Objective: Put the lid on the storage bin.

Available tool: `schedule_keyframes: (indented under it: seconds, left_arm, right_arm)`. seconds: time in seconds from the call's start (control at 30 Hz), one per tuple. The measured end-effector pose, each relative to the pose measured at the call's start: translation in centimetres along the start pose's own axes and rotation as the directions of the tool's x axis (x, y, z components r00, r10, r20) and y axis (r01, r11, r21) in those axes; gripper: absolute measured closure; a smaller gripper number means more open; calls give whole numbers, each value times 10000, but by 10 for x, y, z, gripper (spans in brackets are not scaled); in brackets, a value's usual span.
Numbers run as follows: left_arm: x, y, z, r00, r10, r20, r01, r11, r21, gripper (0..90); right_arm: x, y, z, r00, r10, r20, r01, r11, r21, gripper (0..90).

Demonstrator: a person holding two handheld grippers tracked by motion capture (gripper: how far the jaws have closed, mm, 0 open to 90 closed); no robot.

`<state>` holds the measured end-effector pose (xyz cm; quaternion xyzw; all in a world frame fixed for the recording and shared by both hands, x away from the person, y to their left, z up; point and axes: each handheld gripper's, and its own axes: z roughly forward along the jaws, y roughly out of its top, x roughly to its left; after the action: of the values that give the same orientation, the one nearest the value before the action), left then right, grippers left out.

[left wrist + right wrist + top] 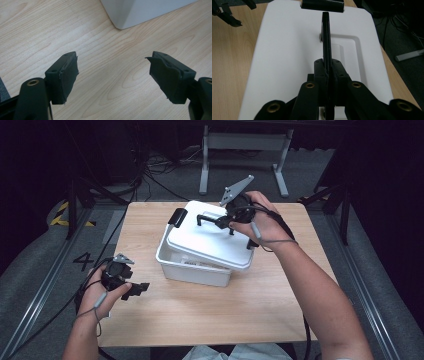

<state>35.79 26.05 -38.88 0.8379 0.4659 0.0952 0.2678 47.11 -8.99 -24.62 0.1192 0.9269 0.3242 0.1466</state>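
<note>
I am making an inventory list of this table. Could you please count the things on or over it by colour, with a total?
White: 2, the box and its lid.
Black: 4, the left gripper, the right gripper, the lid handle and the clasp.
Total: 6.

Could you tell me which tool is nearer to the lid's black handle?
Right. The right tool is clamped on the handle; the left tool hovers over the table, beside the box.
</note>
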Motion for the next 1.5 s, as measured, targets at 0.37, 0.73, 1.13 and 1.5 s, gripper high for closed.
schedule_keyframes:
  seconds: [0.37,0.73,1.13,1.5]
  left_arm:
    - [2,-1,-2,10000,1,29,-1,10000,-66,234]
    - [1,-1,-2,10000,24,13,-24,10000,-61,234]
    - [1,0,-2,10000,26,32,-26,10000,-58,234]
    - [0,0,-1,10000,80,57,-80,10000,38,233]
  right_arm:
    - [2,14,21,9988,-349,-356,349,9994,-5,847]
    - [4,17,46,9959,-573,-694,589,9981,206,847]
    - [3,10,57,9922,-667,-1050,689,9975,170,847]
    - [5,6,64,9906,-829,-1086,868,9957,324,843]
